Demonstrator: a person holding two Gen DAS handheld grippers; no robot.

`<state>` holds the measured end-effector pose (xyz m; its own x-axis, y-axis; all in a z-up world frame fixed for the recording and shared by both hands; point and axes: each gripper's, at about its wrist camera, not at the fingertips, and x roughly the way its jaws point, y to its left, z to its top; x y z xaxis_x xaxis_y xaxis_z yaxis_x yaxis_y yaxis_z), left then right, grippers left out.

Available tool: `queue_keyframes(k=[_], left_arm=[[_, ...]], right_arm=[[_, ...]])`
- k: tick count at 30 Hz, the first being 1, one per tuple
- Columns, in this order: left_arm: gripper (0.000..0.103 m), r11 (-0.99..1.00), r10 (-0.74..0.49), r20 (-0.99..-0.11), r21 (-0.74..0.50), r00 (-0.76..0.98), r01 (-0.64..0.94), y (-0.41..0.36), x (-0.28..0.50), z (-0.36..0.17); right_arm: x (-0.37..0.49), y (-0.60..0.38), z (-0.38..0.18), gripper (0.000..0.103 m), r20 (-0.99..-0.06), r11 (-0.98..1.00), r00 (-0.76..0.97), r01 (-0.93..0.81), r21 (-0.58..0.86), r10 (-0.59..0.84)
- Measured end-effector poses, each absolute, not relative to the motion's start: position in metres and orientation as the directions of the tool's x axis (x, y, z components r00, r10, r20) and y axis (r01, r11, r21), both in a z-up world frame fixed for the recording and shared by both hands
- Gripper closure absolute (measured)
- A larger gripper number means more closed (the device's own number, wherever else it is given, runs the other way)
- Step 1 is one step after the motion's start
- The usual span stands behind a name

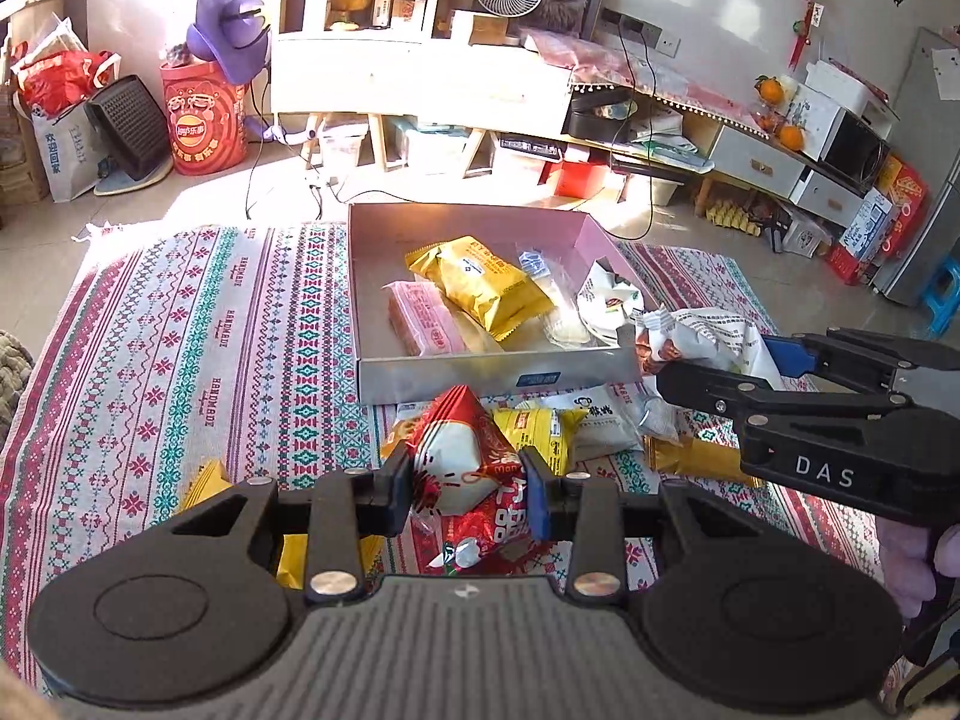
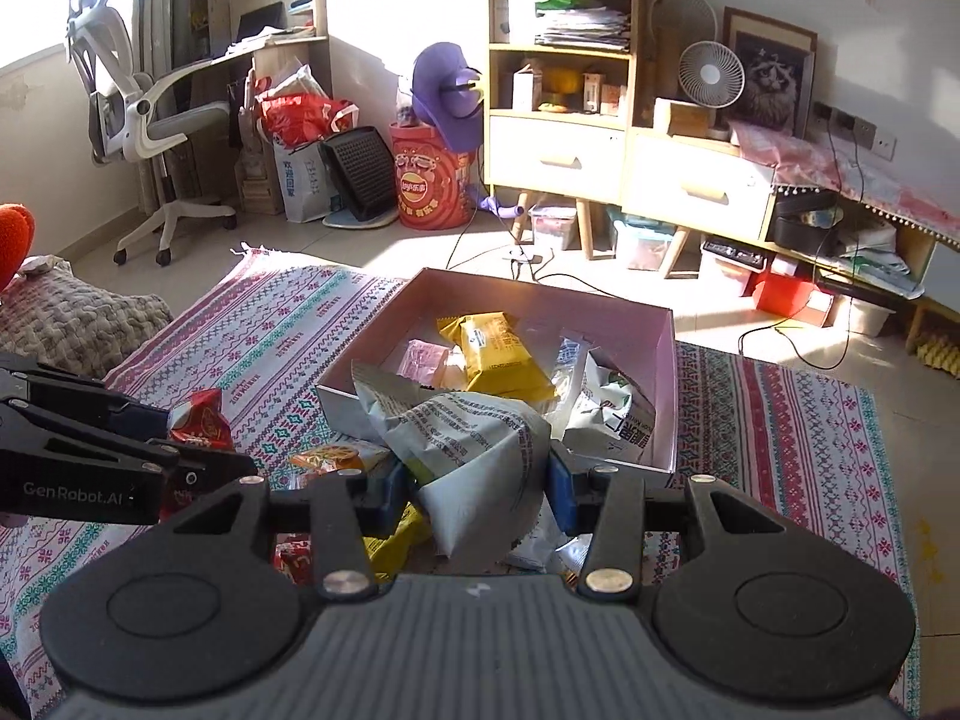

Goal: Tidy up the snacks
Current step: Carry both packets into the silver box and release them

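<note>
Left wrist view: left gripper (image 1: 468, 483) fingers (image 1: 396, 489) clenched on a red-and-white snack pack (image 1: 462, 456), pads pinching it from both sides, pack puffed up between them. Just past the fingertips sits the loose snack pile (image 1: 570, 426) on the patterned cloth (image 1: 180, 360); beyond that, the open box (image 1: 498, 369) with a yellow pack (image 1: 480, 285) and a pink pack (image 1: 423, 318) already inside. To the right of the fingers, the right gripper (image 1: 720, 369) comes in from the side, grasping a white printed bag (image 1: 708, 336) near the box's near corner.

Right wrist view: right gripper (image 2: 480, 483) fingers (image 2: 561, 492) closed on the white printed bag (image 2: 468, 426), gripped low at its crumpled end, the rest sticking up ahead of the tips. Box (image 2: 666, 372) directly ahead, close. Left gripper (image 2: 198, 456) is off to the left of the fingers with the red pack (image 2: 201, 420) in its tips. More packs lie under and just behind the fingers.

Risks: both grippers are loaded and near the same box corner, so they could bump on the way in. Puffy, slick wrappers may slip from the pads, or burst if squeezed harder. The white bag is held by one end and could swing and catch the box wall, shoving the light box across the cloth.
</note>
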<state>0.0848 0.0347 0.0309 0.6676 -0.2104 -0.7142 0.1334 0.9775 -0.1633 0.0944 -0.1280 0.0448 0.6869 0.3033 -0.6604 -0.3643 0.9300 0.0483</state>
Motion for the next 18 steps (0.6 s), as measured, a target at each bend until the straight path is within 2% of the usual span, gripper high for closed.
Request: queue_keyframes(k=[18], left_arm=[[0.061, 0.969, -0.153, -0.646, -0.245, 0.748, -0.014, 0.03, 0.16, 0.029]], right_arm=[[0.152, -0.144, 0.035, 0.061, -0.654, 0.966, 0.711, -0.203, 0.16, 0.258]])
